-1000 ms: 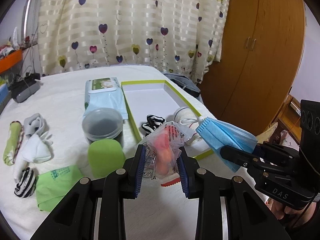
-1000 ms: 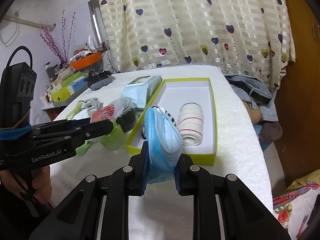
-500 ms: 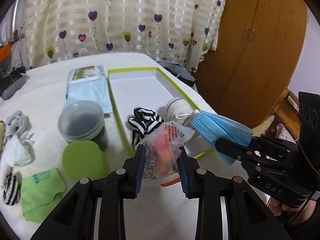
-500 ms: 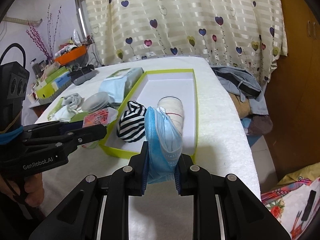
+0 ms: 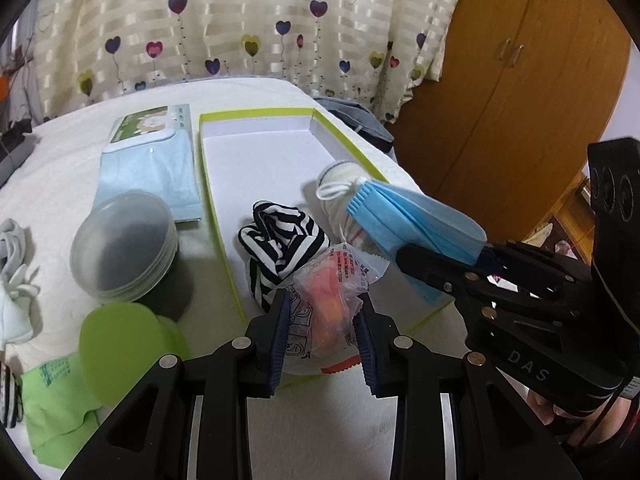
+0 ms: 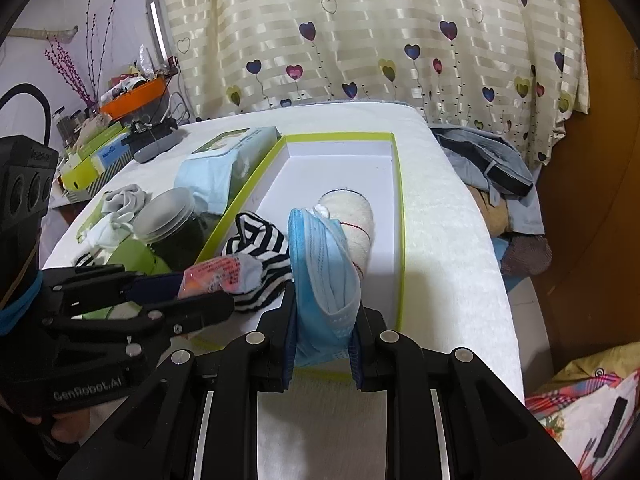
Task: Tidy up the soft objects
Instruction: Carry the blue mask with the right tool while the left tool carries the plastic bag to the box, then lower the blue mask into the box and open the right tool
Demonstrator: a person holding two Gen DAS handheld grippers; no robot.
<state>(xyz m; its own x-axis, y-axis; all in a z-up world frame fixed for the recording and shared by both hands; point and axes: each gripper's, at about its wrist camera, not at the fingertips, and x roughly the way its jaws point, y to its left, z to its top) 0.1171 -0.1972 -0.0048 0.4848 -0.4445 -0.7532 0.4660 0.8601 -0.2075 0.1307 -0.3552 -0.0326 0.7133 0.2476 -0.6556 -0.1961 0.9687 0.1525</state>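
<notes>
Both claws hung over the near end of the green-rimmed box [image 6: 401, 240], the left claw [image 5: 320, 320] pinching a crinkly plastic packet [image 5: 328, 300] above the striped sock [image 5: 280, 240], the right claw [image 6: 322, 332] clamping a blue face mask [image 6: 320, 264] pointing lengthwise toward the rolled white sock [image 6: 356, 216].

1. The far half of the green-rimmed box [image 6: 400, 216] is bare white floor, open from above
2. Its near half is crowded: a striped sock [image 5: 280, 240] and a rolled white sock [image 6: 356, 220] lie side by side there
3. Left of the box, a wipes pack [image 5: 152, 160], a clear jar [image 5: 124, 240] and a green lid [image 5: 120, 344] stand close together
4. The left gripper [image 5: 322, 334] and right gripper [image 6: 322, 344], both loaded, hang side by side over the box's near end, narrowing the way in
</notes>
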